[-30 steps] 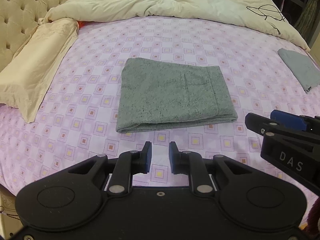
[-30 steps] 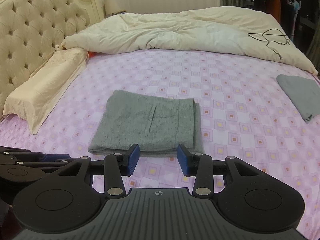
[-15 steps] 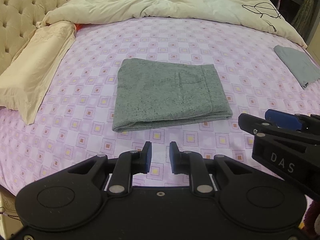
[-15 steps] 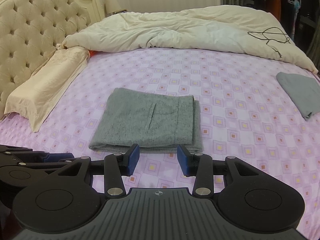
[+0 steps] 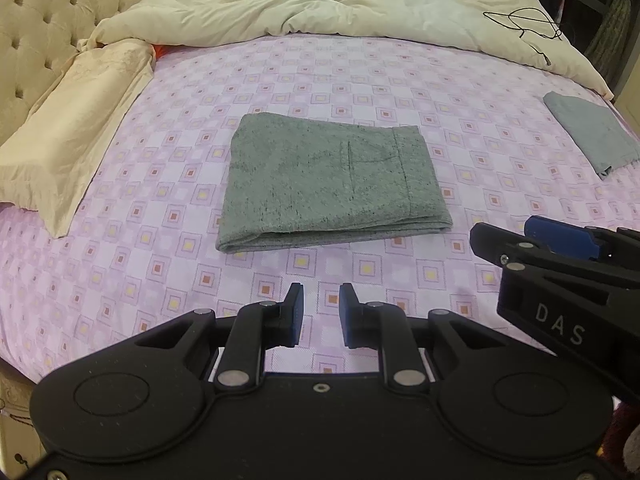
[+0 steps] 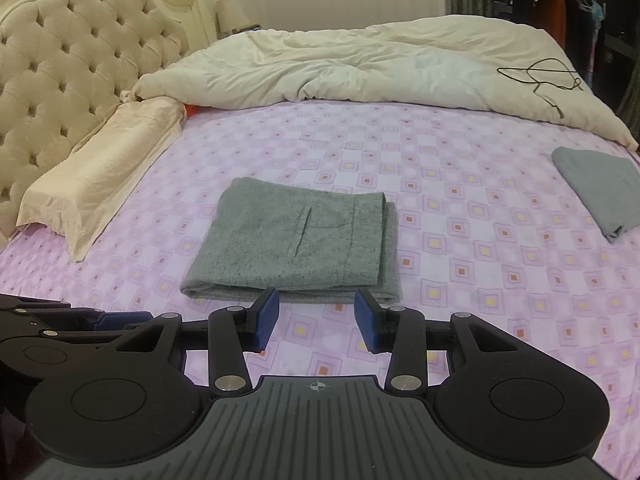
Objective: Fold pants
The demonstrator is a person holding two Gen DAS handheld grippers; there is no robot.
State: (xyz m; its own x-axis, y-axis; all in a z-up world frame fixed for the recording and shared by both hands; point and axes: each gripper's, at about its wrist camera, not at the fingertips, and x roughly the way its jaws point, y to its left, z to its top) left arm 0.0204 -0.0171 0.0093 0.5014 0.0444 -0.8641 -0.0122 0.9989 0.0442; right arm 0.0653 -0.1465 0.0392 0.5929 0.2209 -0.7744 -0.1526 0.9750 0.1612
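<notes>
looking done: grey pants (image 5: 332, 180) folded, soft and floppy, so grab the thick near fold; left claw (image 5: 320, 316) and right claw (image 6: 316, 320) both part-open, empty.

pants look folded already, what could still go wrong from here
1. The left gripper and right gripper hang open and empty just short of the folded pants; a low pass could catch the near edge and undo the layers.
2. Their pads could snag the purple sheet.
</notes>
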